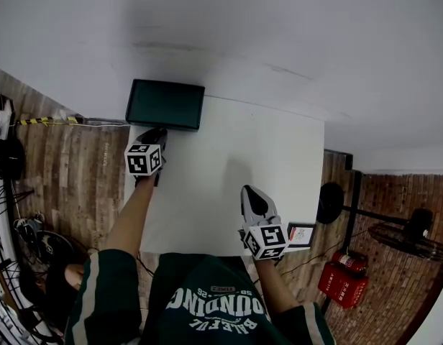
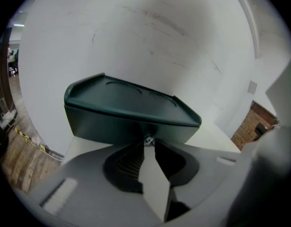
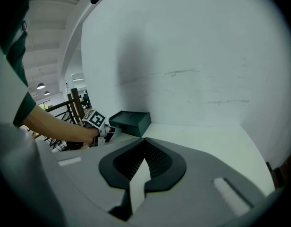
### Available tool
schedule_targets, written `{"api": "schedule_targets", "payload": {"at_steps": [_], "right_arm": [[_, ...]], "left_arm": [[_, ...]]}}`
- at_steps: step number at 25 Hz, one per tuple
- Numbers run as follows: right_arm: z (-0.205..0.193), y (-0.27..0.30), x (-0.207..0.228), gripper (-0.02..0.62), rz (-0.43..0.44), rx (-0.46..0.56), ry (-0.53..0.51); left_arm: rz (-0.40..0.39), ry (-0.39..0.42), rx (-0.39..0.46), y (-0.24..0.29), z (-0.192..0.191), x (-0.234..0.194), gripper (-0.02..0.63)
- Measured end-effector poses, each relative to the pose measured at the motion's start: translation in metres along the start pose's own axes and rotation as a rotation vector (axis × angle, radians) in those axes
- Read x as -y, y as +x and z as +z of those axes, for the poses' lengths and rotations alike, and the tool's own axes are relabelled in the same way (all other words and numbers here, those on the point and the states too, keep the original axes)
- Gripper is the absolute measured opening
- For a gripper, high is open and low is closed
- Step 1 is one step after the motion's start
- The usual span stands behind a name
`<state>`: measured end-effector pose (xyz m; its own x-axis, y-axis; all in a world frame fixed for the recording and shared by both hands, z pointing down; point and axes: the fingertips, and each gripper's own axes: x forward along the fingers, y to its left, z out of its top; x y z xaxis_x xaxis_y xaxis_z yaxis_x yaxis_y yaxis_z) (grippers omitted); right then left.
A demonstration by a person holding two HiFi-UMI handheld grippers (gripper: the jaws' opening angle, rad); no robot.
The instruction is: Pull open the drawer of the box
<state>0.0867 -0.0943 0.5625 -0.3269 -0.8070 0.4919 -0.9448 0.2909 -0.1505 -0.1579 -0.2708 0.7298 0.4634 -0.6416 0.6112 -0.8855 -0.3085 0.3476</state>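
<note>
Left hand-held gripper [image 2: 148, 143]: clenched, its jaw tips pinching the small shiny knob [image 2: 148, 139] on the front of the box; in the head view it [image 1: 157, 131] reaches up to the box's near side.
Knob: low and central on the drawer front [image 2: 107, 126].
Drawer front: dark green, appears flush with the box body.
Box [image 1: 165, 104]: dark green with a rimmed top, at the back left corner of the tabletop [image 1: 229, 157], against the white wall [image 1: 250, 34].
Right hand-held gripper [image 3: 144, 141]: jaws together on nothing, held above the tabletop's near edge [image 1: 249, 190], well apart from the box [image 3: 131, 121].
</note>
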Motion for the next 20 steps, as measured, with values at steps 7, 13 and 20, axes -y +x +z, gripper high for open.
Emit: {"api": "schedule_targets", "payload": {"at_steps": [7, 13, 20], "right_arm": [[-0.004, -0.006, 0.003, 0.002, 0.0, 0.004, 0.005], [-0.007, -0.007, -0.005, 0.002, 0.016, 0.004, 0.002], [-0.013, -0.01, -0.014, 0.002, 0.036, 0.0, -0.012]], "left_arm": [[-0.011, -0.02, -0.007, -0.003, -0.006, 0.002, 0.127], [-0.01, -0.029, -0.018, -0.016, -0.02, 0.007, 0.127], [-0.013, -0.032, -0.036, -0.036, -0.043, 0.013, 0.127]]}}
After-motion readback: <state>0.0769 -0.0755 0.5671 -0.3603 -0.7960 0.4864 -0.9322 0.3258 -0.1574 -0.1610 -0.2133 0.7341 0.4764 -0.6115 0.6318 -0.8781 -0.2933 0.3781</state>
